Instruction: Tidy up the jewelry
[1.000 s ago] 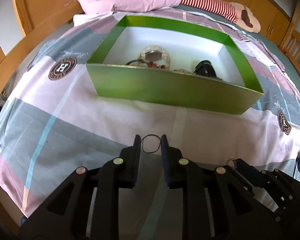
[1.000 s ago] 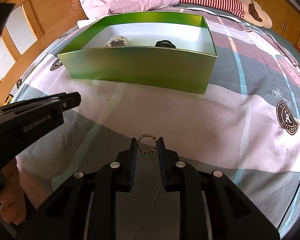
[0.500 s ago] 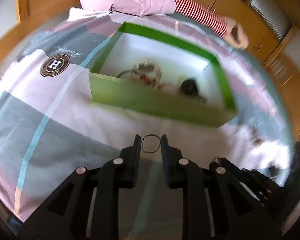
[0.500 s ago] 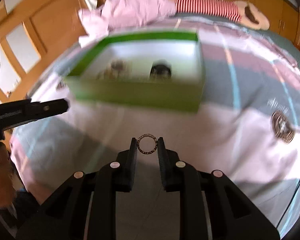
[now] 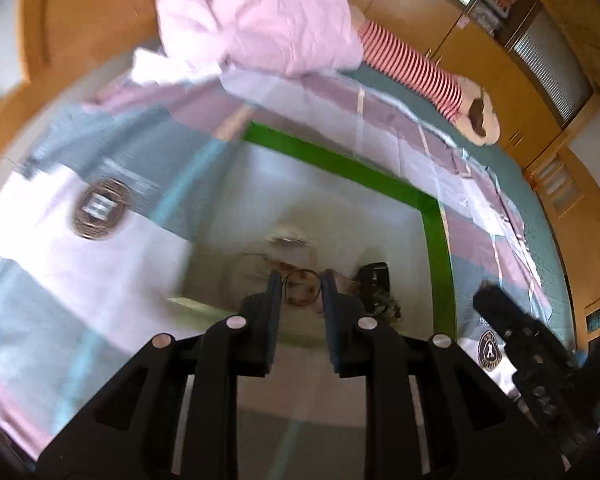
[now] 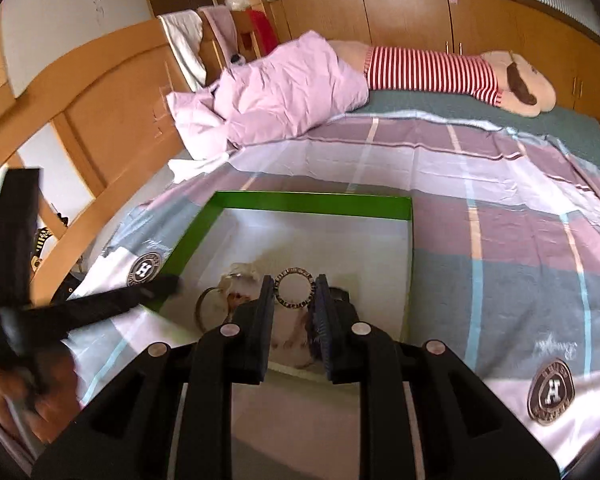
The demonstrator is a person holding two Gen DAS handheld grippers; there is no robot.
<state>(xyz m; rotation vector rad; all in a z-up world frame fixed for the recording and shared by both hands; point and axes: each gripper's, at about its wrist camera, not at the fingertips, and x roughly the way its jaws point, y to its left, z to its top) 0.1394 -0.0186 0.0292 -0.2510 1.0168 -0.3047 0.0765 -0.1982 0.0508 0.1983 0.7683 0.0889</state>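
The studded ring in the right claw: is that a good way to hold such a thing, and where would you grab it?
Probably yes. The studded ring is a thin open hoop, so the right claw pinches it across its width, one finger on each outer edge, coming from the near side. The hoop stands out beyond the fingertips, above the green box, ready to drop.

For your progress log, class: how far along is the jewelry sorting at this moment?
Done: several pieces already lie in the green box. In hand: the left hand-held gripper pinches a thin dark ring and the right hand-held gripper a studded ring, both over the open box. Left: releasing both rings into it.
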